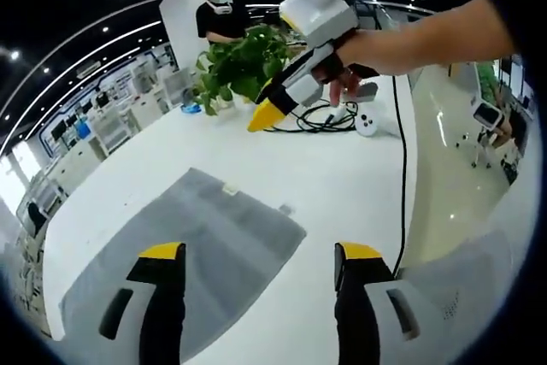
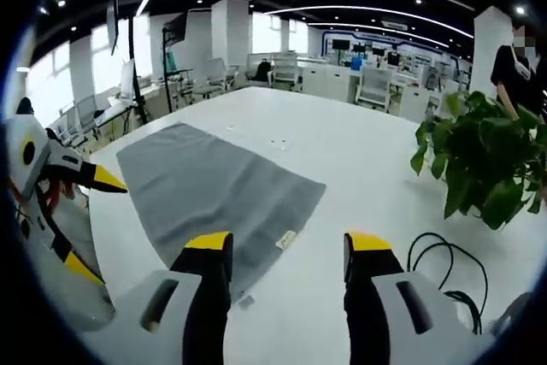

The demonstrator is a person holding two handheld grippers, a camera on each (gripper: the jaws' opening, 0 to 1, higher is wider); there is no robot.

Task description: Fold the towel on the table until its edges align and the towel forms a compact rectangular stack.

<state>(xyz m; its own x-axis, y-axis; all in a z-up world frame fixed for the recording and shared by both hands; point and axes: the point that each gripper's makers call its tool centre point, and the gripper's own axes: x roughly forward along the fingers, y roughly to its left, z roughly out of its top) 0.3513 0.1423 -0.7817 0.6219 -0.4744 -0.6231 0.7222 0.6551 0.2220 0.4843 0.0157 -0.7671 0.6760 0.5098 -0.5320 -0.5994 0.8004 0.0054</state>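
Progress: we see flat grey cloth towel (image 2: 218,190) unfolded on white table (image 2: 359,156) | left gripper (image 1: 261,264), right gripper (image 2: 286,254) both agape, empty, above it | all folds remain

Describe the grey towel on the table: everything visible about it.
The grey rectangular cloth towel lies spread flat in a single layer, not yet folded, on the white table. It looks like soft, fine-textured fabric, uniformly grey, with a small pale tag at one edge. Its corners lie flat. Neither pair of tongs touches it; the right tongs hang open above its near edge.
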